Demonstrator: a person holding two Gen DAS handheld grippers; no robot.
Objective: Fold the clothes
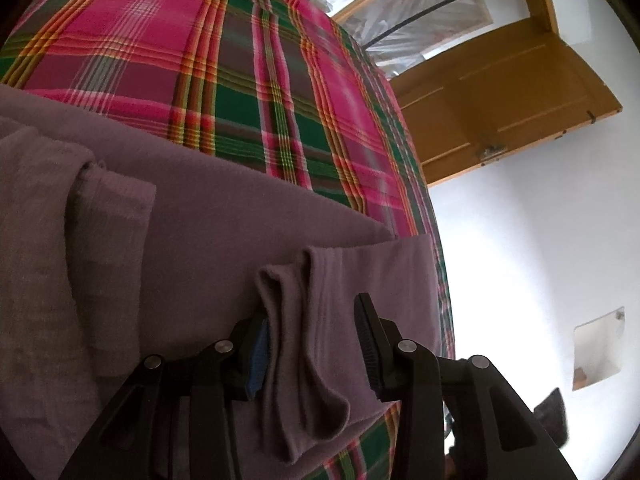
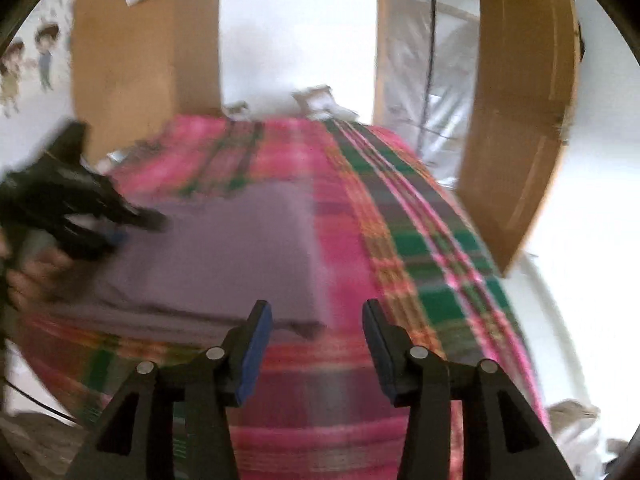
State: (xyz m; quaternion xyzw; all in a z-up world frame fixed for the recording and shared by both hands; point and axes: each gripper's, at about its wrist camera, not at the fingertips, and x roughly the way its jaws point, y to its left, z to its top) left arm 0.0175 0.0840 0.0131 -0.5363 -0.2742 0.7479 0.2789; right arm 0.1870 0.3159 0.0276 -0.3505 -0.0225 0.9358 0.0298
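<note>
While my left fingers [image 1: 316,344] sit apart around a bunched fold of the purple garment [image 1: 208,208] at the bed's [image 1: 248,80] near edge, my right fingers [image 2: 318,344] hover apart, empty. Mid-fold, I reckon; next, pinch that fold.

Both grippers are black plastic. The left gripper [image 1: 316,344] and right gripper [image 2: 318,350] each have two angular fingers with ribbed blue pads [image 2: 252,360], joined by linkage arms with round silver screws [image 2: 419,352].
</note>
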